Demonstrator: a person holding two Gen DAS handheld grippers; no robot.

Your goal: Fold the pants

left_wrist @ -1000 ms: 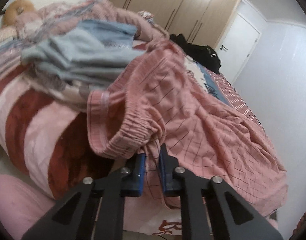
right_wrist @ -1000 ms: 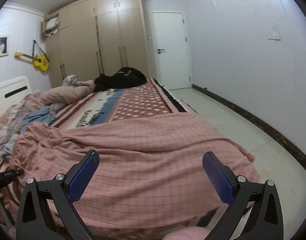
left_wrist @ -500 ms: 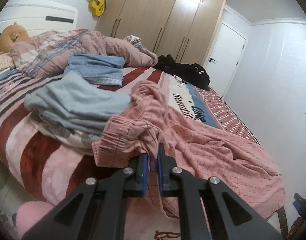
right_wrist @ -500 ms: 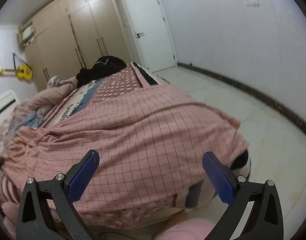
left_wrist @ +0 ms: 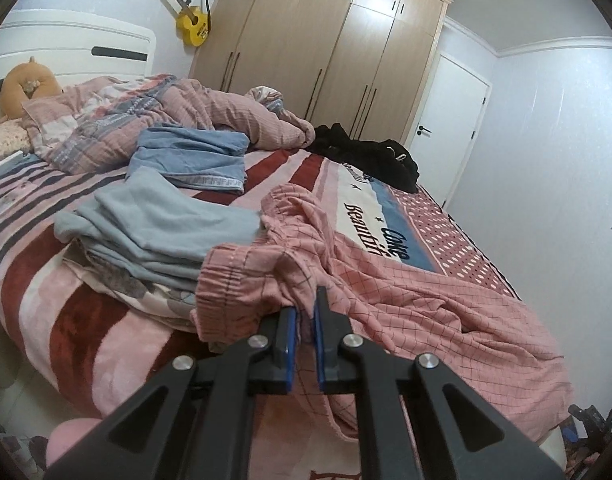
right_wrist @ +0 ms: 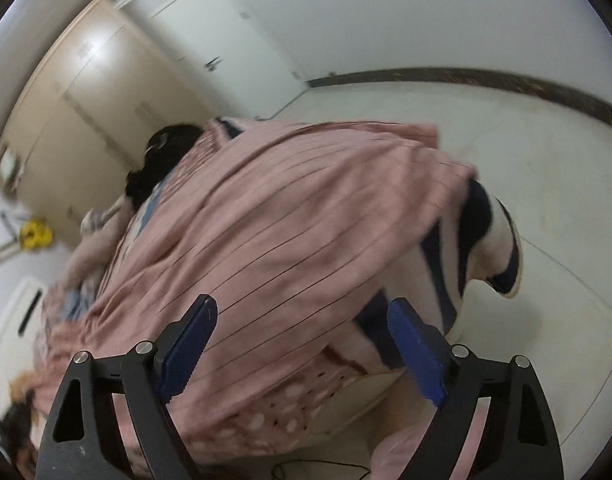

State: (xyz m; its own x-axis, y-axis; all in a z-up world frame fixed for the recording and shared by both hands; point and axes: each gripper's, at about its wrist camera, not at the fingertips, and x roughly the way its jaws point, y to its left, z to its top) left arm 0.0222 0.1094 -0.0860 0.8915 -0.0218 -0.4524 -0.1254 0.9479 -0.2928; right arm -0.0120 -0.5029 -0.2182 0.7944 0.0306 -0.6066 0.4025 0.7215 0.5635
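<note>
Pink checked pants lie spread over the bed's near side, their elastic waistband bunched at the left. My left gripper is shut on the waistband cloth and holds it slightly lifted. In the right wrist view the pants' leg end drapes over the bed corner, blurred by motion. My right gripper hovers just above that cloth, rolled to one side. Its jaws are closing, still wide apart, and the blue pads press on nothing.
Folded light-blue garments and denim lie left of the pants on the striped blanket. A rumpled quilt and black clothes sit farther back. Wardrobe, door and pale floor surround the bed.
The left gripper rose with the waistband, pulling it up. The right gripper dropped toward the bed corner, rolled sideways, and its jaws narrowed somewhat.
</note>
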